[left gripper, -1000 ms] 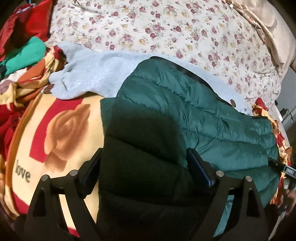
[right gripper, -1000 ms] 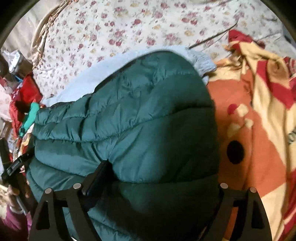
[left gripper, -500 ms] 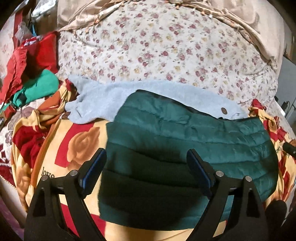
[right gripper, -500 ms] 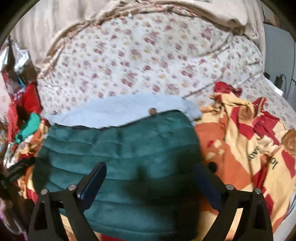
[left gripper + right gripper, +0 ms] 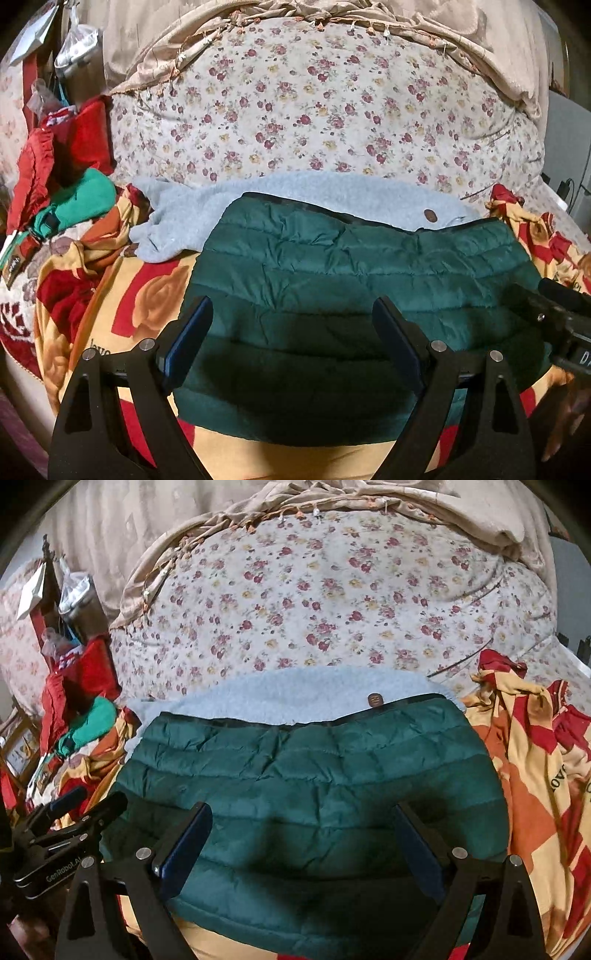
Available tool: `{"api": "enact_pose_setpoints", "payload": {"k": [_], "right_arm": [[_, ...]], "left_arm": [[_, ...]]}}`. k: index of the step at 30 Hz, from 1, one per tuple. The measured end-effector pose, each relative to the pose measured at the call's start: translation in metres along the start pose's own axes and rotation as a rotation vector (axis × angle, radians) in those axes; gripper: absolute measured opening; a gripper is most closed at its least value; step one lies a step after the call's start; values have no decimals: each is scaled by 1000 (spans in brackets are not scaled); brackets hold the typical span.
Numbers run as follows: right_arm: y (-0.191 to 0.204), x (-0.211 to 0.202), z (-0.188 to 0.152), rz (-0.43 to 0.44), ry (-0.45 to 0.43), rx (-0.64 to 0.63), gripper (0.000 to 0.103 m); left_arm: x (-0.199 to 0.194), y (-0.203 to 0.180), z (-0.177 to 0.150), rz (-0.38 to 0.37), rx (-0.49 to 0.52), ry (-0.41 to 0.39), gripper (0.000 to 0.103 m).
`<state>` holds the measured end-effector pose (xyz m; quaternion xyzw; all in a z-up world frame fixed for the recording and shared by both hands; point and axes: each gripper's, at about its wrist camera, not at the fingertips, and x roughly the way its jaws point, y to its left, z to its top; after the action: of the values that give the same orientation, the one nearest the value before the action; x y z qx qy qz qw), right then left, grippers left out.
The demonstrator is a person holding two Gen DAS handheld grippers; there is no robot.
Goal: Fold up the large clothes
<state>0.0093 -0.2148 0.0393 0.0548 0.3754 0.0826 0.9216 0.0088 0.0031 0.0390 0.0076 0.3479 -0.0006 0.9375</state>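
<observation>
Both grippers, left (image 5: pixel 291 339) and right (image 5: pixel 303 842), have pulled back from the jacket (image 5: pixel 354 295); your jaws gape, empty. It lies folded on the blanket (image 5: pixel 147 314), likely released to settle.

Light: we see warm, fairly dim indoor light, brightest on the floral sheet (image 5: pixel 314 122) in the upper middle.
Shadows: we see dark patches across the lower green jacket (image 5: pixel 332 332) near the fingers (image 5: pixel 188 343).
Distortion: we see strong fisheye bending and black corners.
Focus: mostly sharp, softer toward the edges.
</observation>
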Motion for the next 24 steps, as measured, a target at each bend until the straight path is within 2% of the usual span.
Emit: {"api": "enact_pose_setpoints", "payload": {"k": [13, 24], "right_arm": [[16, 6, -9, -37, -4, -61, 96], [12, 11, -9, -53, 5, -50, 96]], "left_arm": [[0, -7, -6, 9, 4, -12, 88], [6, -7, -9, 5, -12, 0, 88]]}}
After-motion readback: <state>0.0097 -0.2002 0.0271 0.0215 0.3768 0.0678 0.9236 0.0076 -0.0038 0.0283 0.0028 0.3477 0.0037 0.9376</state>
